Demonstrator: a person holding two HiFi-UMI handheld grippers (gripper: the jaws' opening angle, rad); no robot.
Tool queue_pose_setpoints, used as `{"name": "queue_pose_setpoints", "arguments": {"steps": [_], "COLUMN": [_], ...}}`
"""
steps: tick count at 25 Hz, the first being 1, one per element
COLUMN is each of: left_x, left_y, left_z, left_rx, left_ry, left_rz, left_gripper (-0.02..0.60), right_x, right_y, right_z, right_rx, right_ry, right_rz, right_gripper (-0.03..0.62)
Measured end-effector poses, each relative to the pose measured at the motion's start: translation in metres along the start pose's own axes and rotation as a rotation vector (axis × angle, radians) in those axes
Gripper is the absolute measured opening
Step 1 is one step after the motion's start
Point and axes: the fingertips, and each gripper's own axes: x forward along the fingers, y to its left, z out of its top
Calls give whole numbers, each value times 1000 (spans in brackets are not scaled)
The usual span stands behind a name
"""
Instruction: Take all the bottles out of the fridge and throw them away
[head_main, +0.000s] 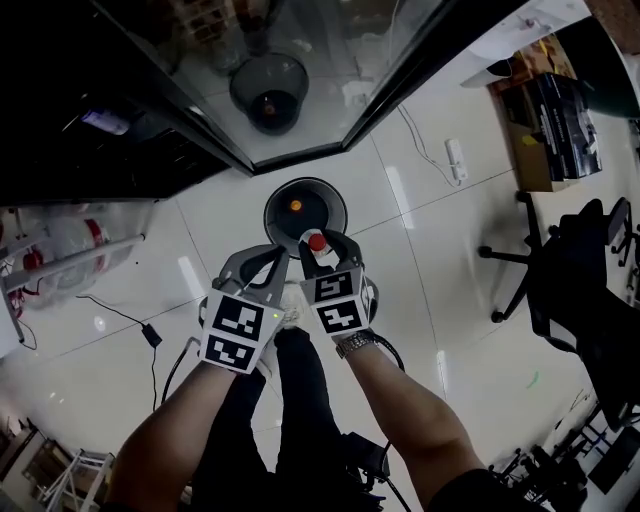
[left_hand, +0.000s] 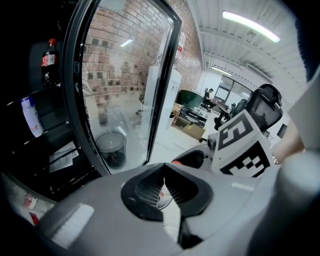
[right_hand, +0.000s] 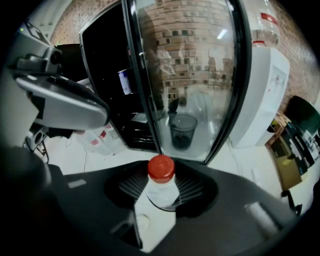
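My right gripper (head_main: 318, 246) is shut on a small clear bottle with a red cap (right_hand: 161, 168); the ribbed pads press its neck from both sides. It hangs over the near rim of a round dark bin (head_main: 340, 196) on the floor, which has something orange inside. My left gripper (head_main: 272, 254) is beside it to the left, jaws together and holding nothing. The fridge (head_main: 90, 150) stands open with its glass door (head_main: 330, 70) swung out. Inside it, a cola bottle (left_hand: 48, 60) stands high up and a white bottle with a blue label (left_hand: 31, 116) lower down.
The glass door reflects the bin. Large water jugs (head_main: 70, 245) lie at the left on the white tiled floor; a cable with an adapter (head_main: 150, 335) runs near them. An office chair (head_main: 580, 270), cardboard boxes (head_main: 550, 120) and a power strip (head_main: 455, 160) are at the right.
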Motion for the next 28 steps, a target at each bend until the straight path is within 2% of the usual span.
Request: {"name": "queue_pose_setpoints", "arguments": {"steps": [5, 8, 11, 23, 28], "left_x": [13, 12, 7, -20, -41], "left_y": [-1, 0, 2, 4, 9], "left_z": [-25, -33, -33, -15, -4], "left_rx": [-13, -20, -23, -20, -27], "left_ry": [29, 39, 37, 11, 0], "left_rz": [-11, -8, -4, 22, 55], "left_gripper": [3, 3, 3, 3, 3], "right_x": [26, 28, 24, 3, -18], "right_y": [-1, -2, -1, 4, 15], "right_z": [-33, -42, -45, -24, 2], "right_rx": [24, 46, 60, 73, 59], "right_ry": [52, 59, 64, 32, -13], "right_rz": [-1, -19, -26, -20, -1], "right_gripper": [155, 93, 86, 86, 86]}}
